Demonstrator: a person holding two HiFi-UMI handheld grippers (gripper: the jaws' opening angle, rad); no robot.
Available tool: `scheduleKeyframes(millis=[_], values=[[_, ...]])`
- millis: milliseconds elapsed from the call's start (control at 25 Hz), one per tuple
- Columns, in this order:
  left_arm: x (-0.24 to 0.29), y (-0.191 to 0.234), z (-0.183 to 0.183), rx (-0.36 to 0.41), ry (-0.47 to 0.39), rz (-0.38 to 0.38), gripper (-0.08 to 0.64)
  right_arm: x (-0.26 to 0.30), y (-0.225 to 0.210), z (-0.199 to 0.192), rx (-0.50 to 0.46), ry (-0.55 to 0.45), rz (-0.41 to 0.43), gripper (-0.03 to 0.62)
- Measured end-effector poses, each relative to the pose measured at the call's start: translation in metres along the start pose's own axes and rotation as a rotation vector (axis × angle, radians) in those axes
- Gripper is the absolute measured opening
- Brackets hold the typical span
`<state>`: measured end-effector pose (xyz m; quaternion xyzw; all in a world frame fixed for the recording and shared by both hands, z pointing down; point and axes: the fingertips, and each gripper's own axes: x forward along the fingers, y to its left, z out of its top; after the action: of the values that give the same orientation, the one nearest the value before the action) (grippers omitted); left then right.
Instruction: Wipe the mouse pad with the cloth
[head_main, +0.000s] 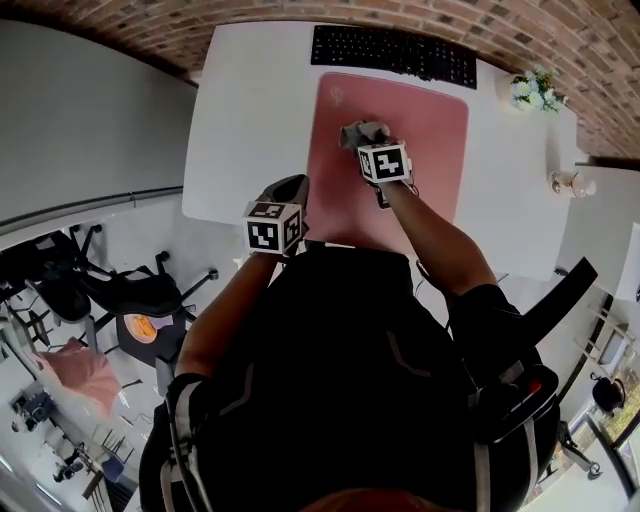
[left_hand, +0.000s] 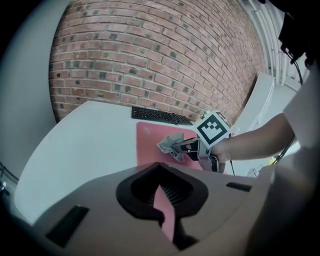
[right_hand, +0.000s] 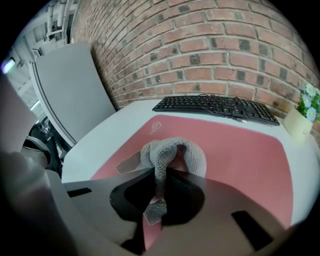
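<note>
A white counter (head_main: 250, 120) stands against a brick wall (left_hand: 150, 60). A black keyboard (head_main: 390, 52) lies at 12 o'clock, with a pink mouse pad (head_main: 430, 130) just in front of it. The right claw (right_hand: 157, 200) pinches a grey cloth (right_hand: 172, 152) over the pad's middle. The left claw (left_hand: 162, 200), closed on nothing, hangs at the pad's 7 o'clock corner. The person's body hides the pad's near edge.

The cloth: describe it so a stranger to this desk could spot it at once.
On the white desk lies a large pink mouse pad next to a black keyboard. On the pad sits a bunched grey knitted cloth, pinched in the right gripper: the only soft, crumpled thing there.
</note>
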<state>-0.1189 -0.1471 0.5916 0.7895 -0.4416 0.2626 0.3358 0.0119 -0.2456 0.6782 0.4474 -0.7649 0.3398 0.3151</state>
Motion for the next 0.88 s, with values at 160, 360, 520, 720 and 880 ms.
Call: scheduleKeyframes(millis=[160,360,520,720,880], values=[[0.011,-0.011,0.003,0.036,0.016,-0.032,0.0,-0.009,-0.022,-0.006,0.039,-0.013,-0.028,0.031],[0.021,-0.02,0.013,0.041,0.02,-0.064,0.0,-0.022,-0.05,-0.014,0.085,-0.026,-0.066,0.031],[0.028,-0.029,0.018,0.065,0.023,-0.087,0.0,-0.035,-0.071,-0.024,0.124,-0.033,-0.101,0.031],[0.034,-0.039,0.019,0.086,0.032,-0.111,0.0,-0.054,-0.103,-0.04,0.182,-0.045,-0.146,0.031],[0.038,-0.044,0.022,0.091,0.031,-0.119,0.0,-0.071,-0.138,-0.052,0.24,-0.056,-0.202,0.031]])
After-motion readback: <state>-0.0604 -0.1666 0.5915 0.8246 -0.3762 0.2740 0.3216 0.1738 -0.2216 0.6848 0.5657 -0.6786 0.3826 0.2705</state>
